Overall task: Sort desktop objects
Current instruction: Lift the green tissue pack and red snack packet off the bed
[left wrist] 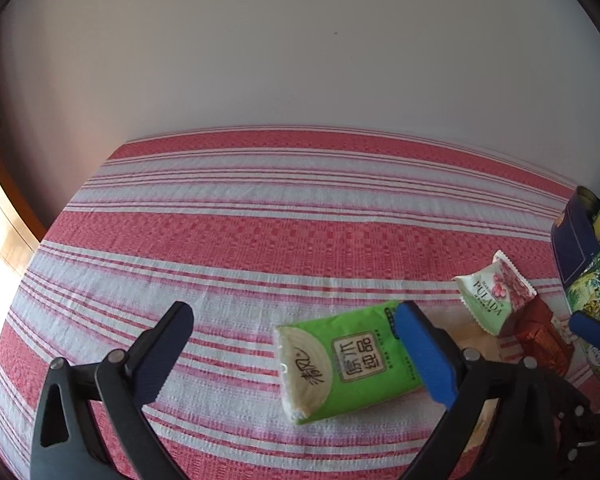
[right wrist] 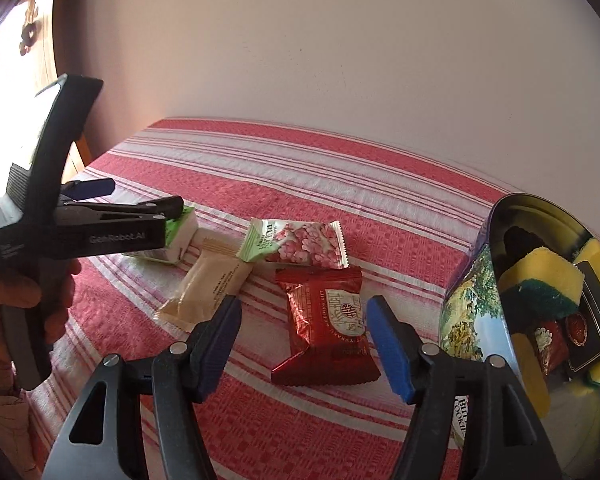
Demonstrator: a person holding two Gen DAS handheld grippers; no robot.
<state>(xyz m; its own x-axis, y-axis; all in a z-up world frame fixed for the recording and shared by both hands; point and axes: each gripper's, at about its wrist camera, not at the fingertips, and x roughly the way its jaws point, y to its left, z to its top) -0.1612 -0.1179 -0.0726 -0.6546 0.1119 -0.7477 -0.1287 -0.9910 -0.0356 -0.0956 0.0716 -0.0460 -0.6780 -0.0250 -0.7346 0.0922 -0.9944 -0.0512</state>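
In the left wrist view a green tissue pack (left wrist: 348, 360) lies flat on the striped cloth. My left gripper (left wrist: 294, 312) stands wide open over it, the right blue pad (left wrist: 424, 352) close against the pack's edge and the left finger far off it. From the right wrist view, a red foil snack packet (right wrist: 328, 320) lies on the cloth between the fingers of my right gripper (right wrist: 303, 306), which is open with gaps on both sides. A pink-and-green Pulada packet (right wrist: 300, 242) and a beige packet (right wrist: 208, 284) lie just beyond it.
A round printed cookie tin (right wrist: 472, 300) stands at the right, holding yellow-green sponges (right wrist: 544, 276) and small packets. A hand (right wrist: 4, 292) holds the left gripper (right wrist: 136, 196) at the left edge. The red-and-white striped cloth (left wrist: 260, 232) runs back to a plain wall.
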